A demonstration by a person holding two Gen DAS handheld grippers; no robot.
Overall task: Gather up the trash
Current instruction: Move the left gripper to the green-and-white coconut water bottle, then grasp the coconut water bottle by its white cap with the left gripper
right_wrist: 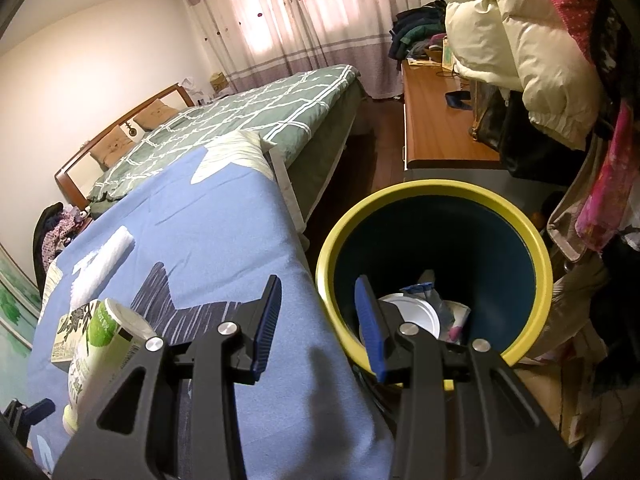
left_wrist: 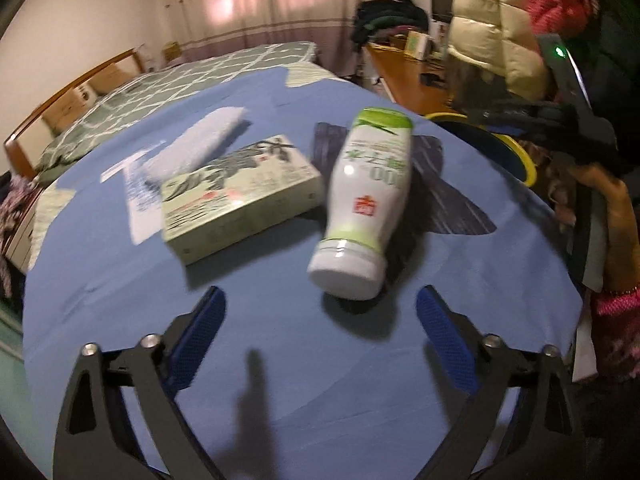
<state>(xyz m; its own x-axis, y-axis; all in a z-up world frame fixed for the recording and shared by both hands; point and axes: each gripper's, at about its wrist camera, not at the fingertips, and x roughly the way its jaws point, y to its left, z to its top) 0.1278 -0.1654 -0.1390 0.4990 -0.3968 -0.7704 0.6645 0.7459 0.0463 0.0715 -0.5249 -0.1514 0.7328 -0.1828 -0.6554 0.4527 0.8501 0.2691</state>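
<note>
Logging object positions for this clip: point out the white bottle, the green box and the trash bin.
white bottle [left_wrist: 362, 200], left wrist view, on the middle of its labelled body.
green box [left_wrist: 240, 192], left wrist view, on its printed top face.
trash bin [right_wrist: 436, 194], right wrist view, on the far yellow rim.

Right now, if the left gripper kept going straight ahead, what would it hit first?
Probably the white bottle lying on the blue cloth, cap end nearest; the open left gripper points roughly at it, though depth is unclear.

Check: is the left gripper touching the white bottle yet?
Apart. The left wrist view shows the left gripper open, blue cloth visible between both pads and the white bottle.
</note>
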